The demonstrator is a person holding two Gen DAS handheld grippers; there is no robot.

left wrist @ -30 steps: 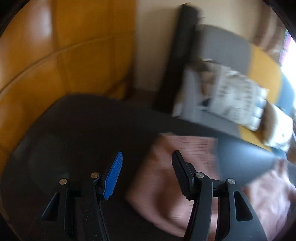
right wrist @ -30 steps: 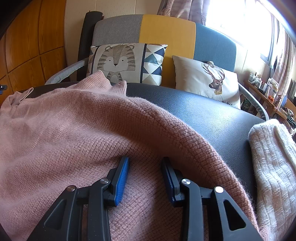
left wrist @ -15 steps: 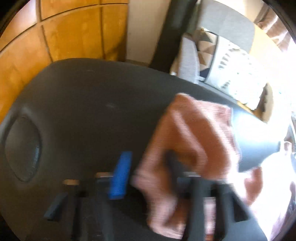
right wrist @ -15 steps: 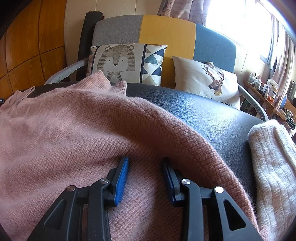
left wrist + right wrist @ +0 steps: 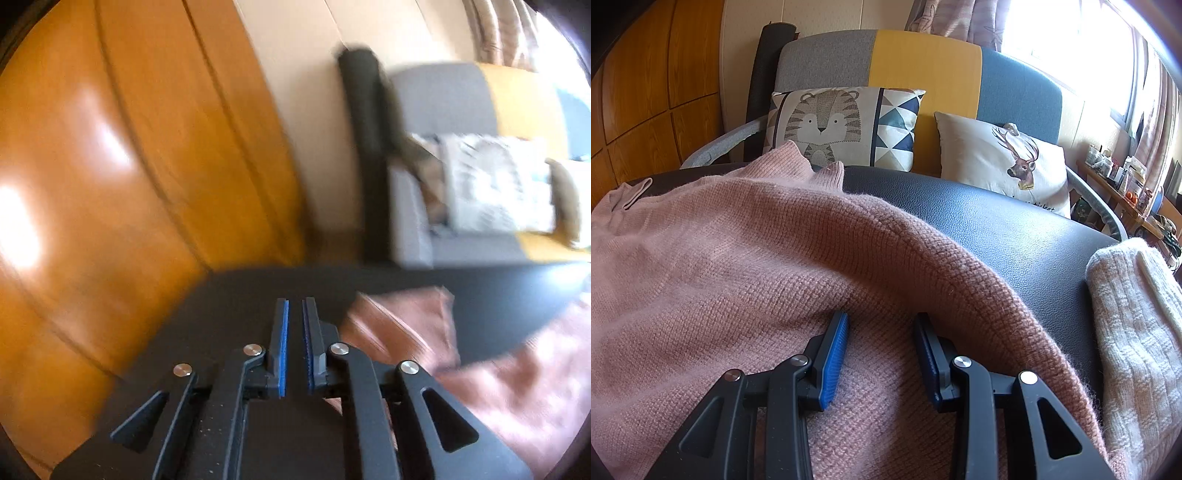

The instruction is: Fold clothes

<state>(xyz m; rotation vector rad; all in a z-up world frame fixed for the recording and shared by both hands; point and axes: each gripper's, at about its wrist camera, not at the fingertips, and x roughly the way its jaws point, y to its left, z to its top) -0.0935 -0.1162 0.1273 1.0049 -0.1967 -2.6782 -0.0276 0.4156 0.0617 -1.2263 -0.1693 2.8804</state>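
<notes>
Item: pink sweater [image 5: 746, 266], spread on black table [image 5: 997, 221]. Right claw [image 5: 881, 354] spread, resting on knit. Left claw [image 5: 294, 347] closing, empty. We should regrip the sleeve [image 5: 406, 325] squarely.

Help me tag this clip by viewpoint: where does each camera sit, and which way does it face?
Left wrist: behind the left gripper, jaws closing with nothing between them; faces the orange wooden wall panelling across the black leather table.
Right wrist: behind the right gripper, jaws apart over the pink knitted sweater; faces the grey, yellow and blue sofa.
Shared: sweater, table, sofa, panelling.
</notes>
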